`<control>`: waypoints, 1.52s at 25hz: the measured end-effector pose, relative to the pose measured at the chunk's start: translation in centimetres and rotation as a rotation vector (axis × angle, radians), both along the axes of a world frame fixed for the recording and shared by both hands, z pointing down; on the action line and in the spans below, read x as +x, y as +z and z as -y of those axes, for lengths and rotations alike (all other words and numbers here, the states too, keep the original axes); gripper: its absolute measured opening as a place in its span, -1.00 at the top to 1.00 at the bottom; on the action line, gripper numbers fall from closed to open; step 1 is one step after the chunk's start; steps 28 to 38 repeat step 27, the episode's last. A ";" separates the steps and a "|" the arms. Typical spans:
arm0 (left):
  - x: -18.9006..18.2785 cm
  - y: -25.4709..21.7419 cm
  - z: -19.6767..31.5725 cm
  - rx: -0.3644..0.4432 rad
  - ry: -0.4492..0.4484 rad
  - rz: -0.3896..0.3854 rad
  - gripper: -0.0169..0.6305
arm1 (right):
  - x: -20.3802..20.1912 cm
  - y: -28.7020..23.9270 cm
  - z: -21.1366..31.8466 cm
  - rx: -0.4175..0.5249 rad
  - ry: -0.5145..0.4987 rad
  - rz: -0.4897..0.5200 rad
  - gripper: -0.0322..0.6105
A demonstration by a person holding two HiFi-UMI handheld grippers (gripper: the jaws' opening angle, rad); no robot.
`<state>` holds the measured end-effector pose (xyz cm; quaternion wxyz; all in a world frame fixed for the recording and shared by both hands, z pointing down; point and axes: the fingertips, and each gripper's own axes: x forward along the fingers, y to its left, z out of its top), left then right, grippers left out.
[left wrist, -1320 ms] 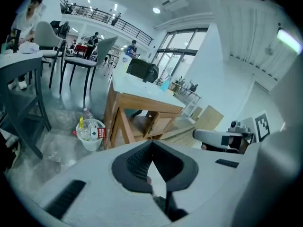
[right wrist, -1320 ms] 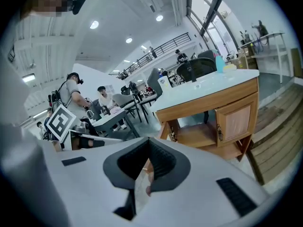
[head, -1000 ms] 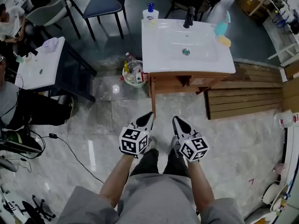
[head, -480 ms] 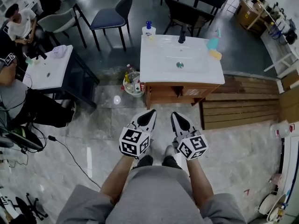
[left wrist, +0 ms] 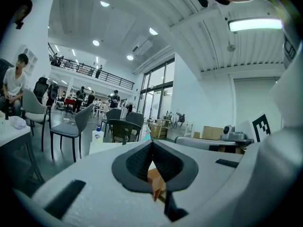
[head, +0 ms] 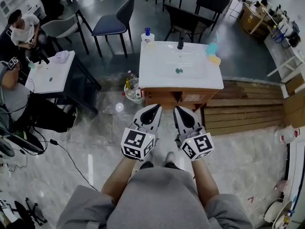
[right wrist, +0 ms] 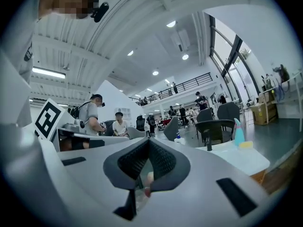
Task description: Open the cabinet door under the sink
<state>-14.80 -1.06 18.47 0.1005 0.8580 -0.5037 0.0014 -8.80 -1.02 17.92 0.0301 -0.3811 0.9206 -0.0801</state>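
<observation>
The person is standing on the grey marble floor in front of the sink, holding both grippers out side by side and pointing them towards it. In the head view the left gripper and right gripper are sitting close together but apart, their tips just short of the cabinet. The cabinet is showing only as a narrow wooden strip under the sink's white rim, and from this steep angle I cannot tell whether it is open or shut. The left gripper is holding its fingers pressed together at the tips with nothing between them; a patch of the cabinet's wood is showing through the gap below. The right gripper is doing likewise, fingers closed and empty. Neither gripper is touching the cabinet. On the sink's surface a black faucet is standing at the back, with a soap bottle at the back left corner and a teal bottle beside a yellow sponge at the right. A bin holding bottles is sitting on the floor just left of the cabinet, and wooden planks are lying to its right.
</observation>
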 end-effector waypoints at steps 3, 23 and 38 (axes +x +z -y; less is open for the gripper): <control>0.6 -0.8 0.3 0.025 0.001 0.022 0.92 | 0.2 -1.1 0.2 0.035 0.001 -0.014 0.88; 2.0 -1.9 0.9 0.062 0.004 0.028 0.92 | 1.6 -2.5 1.2 0.072 0.002 0.000 0.88; 1.7 -2.0 0.7 0.065 0.004 0.022 0.92 | 1.5 -2.4 1.0 0.070 0.007 0.004 0.88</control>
